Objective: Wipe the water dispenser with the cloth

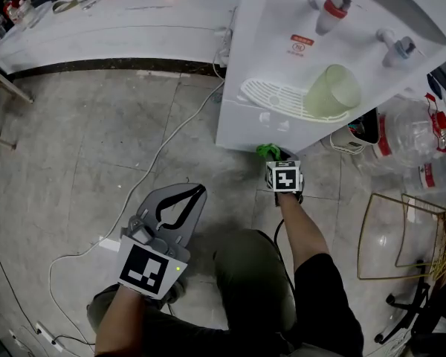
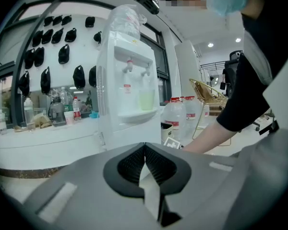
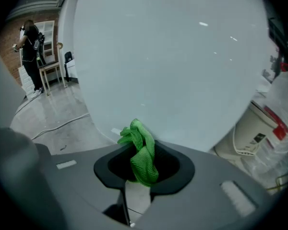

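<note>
Cloth work falls to one side only: nearest the body, at the lower left of the head view, the left gripper (image 1: 198, 192) is held off the job with its jaws pressed together on nothing, well apart from the appliance. Further up, at centre frame, the right gripper (image 1: 273, 158) is seen clamped on the green cloth (image 3: 142, 155), a bunched fold of which is pinched between the jaws while a loose tuft stands proud of them. The fabric is judged light, soft and limp, so it is best taken by a gathered wad, as here, with enough left free to spread against the surface; a thin pinch could be dragged out by friction. Just beyond the tuft, the lower front panel of the water dispenser (image 1: 279, 58) fills the right gripper view as a smooth white wall; whether the cloth touches it cannot be told. The casing is judged rigid and slick, and the unit too heavy to be shifted by wiping. Higher in the frame a drip tray (image 1: 271, 95), a pale green cup (image 1: 331, 91) and two taps are seen, to be worked around with care.
</note>
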Demonstrator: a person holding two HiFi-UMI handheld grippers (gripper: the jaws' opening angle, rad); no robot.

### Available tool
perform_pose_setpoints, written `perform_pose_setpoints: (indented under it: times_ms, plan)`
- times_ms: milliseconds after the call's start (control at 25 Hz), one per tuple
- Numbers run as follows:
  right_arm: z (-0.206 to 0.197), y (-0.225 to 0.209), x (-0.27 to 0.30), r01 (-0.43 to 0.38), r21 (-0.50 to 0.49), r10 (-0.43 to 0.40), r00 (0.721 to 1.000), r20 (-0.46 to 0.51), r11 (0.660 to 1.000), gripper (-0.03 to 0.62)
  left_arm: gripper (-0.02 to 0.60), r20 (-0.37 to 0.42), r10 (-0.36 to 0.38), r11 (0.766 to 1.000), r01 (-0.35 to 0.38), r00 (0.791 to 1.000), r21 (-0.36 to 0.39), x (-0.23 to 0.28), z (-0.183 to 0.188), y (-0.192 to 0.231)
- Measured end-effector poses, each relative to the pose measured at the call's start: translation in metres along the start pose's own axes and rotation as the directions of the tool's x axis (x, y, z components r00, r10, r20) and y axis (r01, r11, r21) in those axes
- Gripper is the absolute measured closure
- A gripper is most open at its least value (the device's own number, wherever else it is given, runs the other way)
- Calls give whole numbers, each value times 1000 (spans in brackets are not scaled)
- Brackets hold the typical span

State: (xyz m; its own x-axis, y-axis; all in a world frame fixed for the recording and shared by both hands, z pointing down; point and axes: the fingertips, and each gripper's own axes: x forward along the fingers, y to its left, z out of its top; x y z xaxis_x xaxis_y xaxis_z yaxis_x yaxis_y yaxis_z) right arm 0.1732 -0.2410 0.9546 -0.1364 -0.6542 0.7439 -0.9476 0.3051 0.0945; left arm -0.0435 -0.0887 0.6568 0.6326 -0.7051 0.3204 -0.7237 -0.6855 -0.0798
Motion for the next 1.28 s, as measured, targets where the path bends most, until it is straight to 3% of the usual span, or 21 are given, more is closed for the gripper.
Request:
perform_pose_setpoints:
  times_ms: [200,400,520,640,760,920,1000,1120,1280]
  plan:
    - [-22,-71,-20,118,81,-116,993,-28,990,497,578,-33,-24,1000,24,999,9,9,-8,-9]
    - [-37,-116,-34,219,190,-213,976,-47,957,499,578,-32,-35,999,36,999,20,13,-6,-11]
    - [-46,-112,-39,216,222,-211,976,-47,951,497,578,-34,-35,999,36,999,22,12,-7,-8]
    - [-52,-85,-45,153,217,-150,988,-28,964,497,578,-26,-28,999,29,999,20,9,-7,-2]
    - [-45,-36,-59,34,139,-36,999,11,990,499,578,-3,-16,1000,16,1000,20,10,-5,12]
    - [-15,20,-108,-81,-1,81,993,90,997,499,578,-2,-19,999,19,1000,47,18,-11,22]
    - [9,39,-138,-94,-55,101,985,141,994,499,578,7,-54,994,53,999,98,21,-14,13]
    - [41,66,-177,-103,-112,124,970,207,988,499,578,-19,-122,985,123,992,117,21,-30,-2]
    - [72,101,-214,-74,-298,153,956,252,952,499,578,-68,-170,982,174,983,74,11,-54,-5]
